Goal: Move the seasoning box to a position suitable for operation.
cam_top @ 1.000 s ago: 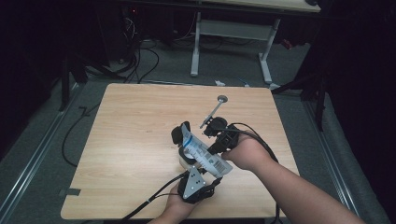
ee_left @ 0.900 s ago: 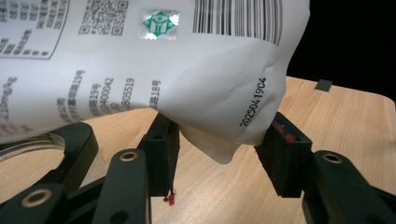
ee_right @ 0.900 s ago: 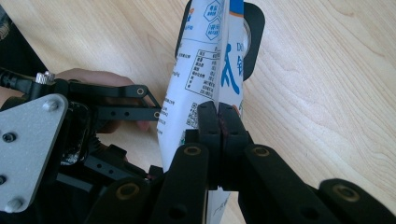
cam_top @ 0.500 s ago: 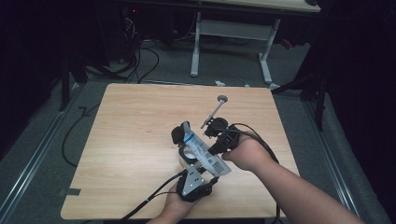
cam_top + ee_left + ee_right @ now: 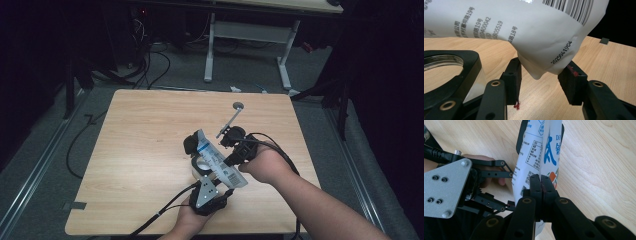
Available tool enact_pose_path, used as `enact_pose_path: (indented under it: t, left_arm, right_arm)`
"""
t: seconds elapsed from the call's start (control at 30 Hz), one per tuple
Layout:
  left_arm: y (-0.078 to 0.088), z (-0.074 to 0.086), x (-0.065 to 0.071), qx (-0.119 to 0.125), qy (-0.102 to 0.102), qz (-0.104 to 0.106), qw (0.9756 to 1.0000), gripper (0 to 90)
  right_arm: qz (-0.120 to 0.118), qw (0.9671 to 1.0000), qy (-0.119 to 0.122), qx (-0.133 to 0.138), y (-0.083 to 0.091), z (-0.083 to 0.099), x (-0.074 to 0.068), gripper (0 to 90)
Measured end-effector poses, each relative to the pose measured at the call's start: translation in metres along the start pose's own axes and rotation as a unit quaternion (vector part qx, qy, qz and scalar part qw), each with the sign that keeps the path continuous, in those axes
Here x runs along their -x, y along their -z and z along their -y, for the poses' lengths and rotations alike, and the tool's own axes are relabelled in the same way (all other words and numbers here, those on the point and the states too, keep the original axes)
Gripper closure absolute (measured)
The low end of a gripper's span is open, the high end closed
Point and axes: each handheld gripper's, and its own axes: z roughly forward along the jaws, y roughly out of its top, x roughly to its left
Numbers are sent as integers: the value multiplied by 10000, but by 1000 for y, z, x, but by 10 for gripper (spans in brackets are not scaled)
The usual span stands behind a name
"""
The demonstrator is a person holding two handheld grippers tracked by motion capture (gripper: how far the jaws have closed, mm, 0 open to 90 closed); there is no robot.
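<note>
A white pouch [image 5: 216, 159] with blue print and a barcode hangs tilted over the table's front middle. My right gripper [image 5: 543, 187] is shut on the pouch's sealed edge and holds it up; it comes in from the right [image 5: 234, 156]. My left gripper [image 5: 543, 79] sits under the pouch, and its jaws have just been closing. The pouch's lower corner [image 5: 541, 67] hangs between the pads, which stand apart at its sides. Seen from above, the left gripper [image 5: 216, 176] is just below the pouch. A glass jar with a black rim [image 5: 446, 67] stands close by on the left.
A metal spoon [image 5: 229, 121] lies on the wooden table [image 5: 140, 130] behind the hands, bowl toward the far edge. A black round piece [image 5: 189, 145] shows left of the pouch. Cables trail off the front edge. Desk legs and cables stand on the floor beyond.
</note>
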Motion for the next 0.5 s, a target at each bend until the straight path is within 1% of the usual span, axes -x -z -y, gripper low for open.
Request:
enact_pose_path:
  t: [0.23, 0.3, 0.37, 0.5]
  left_arm:
    - [0, 1, 1, -13, 32, 63, 10000, 529]
    - [0, 1, 1, -30, 29, 92, 9999, 523]
    - [0, 1, 1, -29, 24, 113, 9999, 515]
    - [1, 1, 1, -32, 3, 135, 9999, 496]
  right_arm:
    - [-17, 10000, -24, -21, -2, -1, 0, 900]
    - [-3, 10000, 12, -29, -2, -1, 1, 900]
    - [8, 10000, -17, -39, -2, -2, 0, 900]
    - [19, 10000, 1, -54, -2, -2, 1, 900]
